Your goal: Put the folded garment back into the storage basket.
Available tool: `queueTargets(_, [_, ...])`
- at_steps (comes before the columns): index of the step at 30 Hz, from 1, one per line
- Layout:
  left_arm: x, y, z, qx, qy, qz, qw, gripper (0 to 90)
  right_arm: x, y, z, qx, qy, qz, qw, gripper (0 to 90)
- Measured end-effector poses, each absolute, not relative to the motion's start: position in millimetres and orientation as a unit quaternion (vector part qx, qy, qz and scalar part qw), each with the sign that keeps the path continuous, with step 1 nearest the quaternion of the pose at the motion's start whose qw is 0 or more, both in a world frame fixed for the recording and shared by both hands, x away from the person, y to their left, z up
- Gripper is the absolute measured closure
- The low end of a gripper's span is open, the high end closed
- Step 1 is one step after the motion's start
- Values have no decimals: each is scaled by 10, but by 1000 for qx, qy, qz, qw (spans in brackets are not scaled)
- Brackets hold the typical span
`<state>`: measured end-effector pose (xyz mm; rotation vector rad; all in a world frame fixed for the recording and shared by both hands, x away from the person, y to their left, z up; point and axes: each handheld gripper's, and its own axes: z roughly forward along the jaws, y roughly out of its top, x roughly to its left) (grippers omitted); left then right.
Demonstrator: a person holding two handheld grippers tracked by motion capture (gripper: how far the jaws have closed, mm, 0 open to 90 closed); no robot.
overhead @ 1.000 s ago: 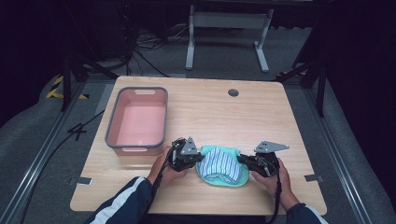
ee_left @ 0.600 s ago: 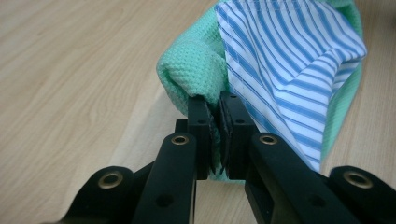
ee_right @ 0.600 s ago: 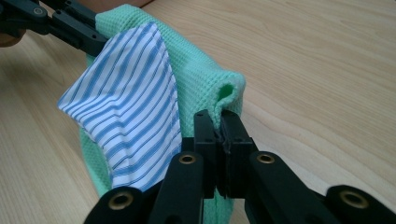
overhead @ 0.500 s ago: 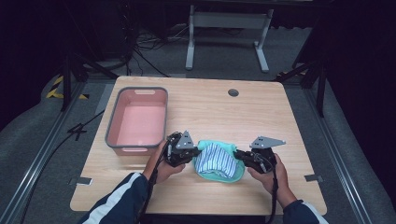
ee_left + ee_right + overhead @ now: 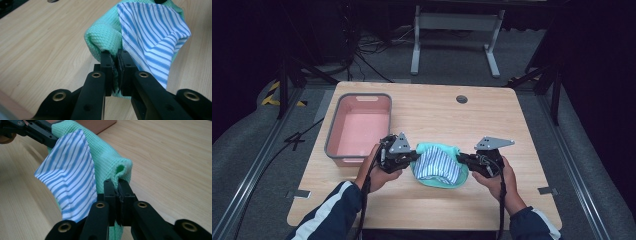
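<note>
Left gripper: clamped on cloth's left edge.
Right gripper: clamped on its right edge.
Cloth: green and striped, lower centre, over counter.
Bin: left of centre.

Overhead plus close gripper views share cloth.

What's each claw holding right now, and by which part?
Both grip the green cloth with its striped piece: left claw pinches one side edge, right claw the opposite edge.
</note>
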<state>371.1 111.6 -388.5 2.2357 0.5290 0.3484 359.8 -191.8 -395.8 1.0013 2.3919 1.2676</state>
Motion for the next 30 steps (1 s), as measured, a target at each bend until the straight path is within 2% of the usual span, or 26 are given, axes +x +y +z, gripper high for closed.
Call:
queueTargets(13, [3742,1360,-3562,871,220,169,406,842,3695,-1666,-3523,318,821,452,143,873])
queueTargets(24, [3755,1623,-3425,860,241,185,410,842,3831,-1404,-3349,306,821,461,143,873])
queueTargets(30, [3726,1881,-3231,847,259,198,419,841,3885,-1181,-3228,290,824,464,148,873])
